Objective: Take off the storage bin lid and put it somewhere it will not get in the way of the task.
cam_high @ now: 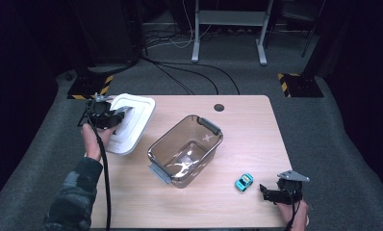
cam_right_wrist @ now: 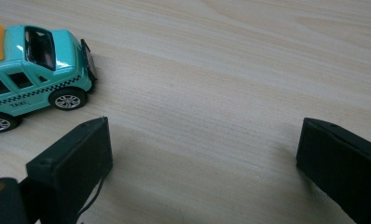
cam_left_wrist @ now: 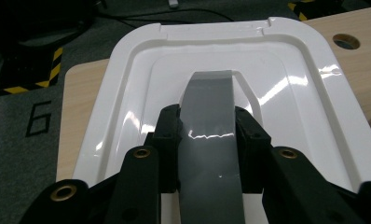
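High view puts the clear bin (cam_high: 185,150) mid-tabletop (cam_high: 247,125), nothing inside but glare. Left gripper (cam_left_wrist: 207,135) is clamped on the grey handle (cam_left_wrist: 209,116) of the white lid (cam_left_wrist: 127,93) at the far-left corner. Right gripper (cam_right_wrist: 202,154), jaws wide apart, sits just beside the teal taxi (cam_right_wrist: 30,74), cut off in the right gripper view.

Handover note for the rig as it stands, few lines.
Left gripper: shut on the grey handle of the white lid, which lies at the table's left edge.
Right gripper: open, low over bare wood, beside the teal toy taxi, not touching.
Clear bin: centre, uncovered, nothing inside.
Done: lid gripped. Left, probably: taxi into bin, lid on.
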Available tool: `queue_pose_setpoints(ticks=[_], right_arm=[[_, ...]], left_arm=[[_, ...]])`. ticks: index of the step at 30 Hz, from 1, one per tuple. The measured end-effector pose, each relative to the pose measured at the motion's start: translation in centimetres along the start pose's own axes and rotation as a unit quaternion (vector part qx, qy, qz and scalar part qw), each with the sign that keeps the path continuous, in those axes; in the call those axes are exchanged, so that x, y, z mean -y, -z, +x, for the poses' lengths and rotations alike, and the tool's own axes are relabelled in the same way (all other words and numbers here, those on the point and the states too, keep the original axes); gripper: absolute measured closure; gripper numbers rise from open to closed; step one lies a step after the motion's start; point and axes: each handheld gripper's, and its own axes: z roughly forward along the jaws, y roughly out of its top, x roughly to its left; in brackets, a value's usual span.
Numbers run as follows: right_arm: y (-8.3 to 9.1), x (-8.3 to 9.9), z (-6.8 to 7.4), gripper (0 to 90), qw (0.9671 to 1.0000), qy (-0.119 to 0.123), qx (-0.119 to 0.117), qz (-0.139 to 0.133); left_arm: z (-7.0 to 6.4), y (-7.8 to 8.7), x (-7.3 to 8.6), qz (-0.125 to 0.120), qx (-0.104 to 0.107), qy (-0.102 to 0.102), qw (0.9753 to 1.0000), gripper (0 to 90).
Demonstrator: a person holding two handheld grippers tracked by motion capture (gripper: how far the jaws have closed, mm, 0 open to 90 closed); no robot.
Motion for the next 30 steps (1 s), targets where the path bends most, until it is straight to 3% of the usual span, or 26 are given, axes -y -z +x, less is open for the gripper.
queue_pose_setpoints(ticks=[8,21,28,30], right_arm=[[0.0,0.0,0.0,2.8,1.0,0.0,0.0,0.0],[0.0,0.0,0.0,2.9,1.0,-0.001,0.001,0.0],[0.0,0.0,0.0,3.0,1.0,0.0,0.001,0.0],[0.0,0.0,0.0,3.0,1.0,0.001,0.001,-0.001]], left_arm=[[1.7,-2.1,2.0,0.02,-0.024,0.03,0.9991,67.1],[3.3,-5.0,5.4,0.051,-0.039,0.07,0.9955,67.1],[3.4,-6.3,6.8,0.063,-0.048,0.079,0.9938,67.1],[3.0,-6.7,7.1,0.067,-0.062,0.059,0.9941,67.1]])
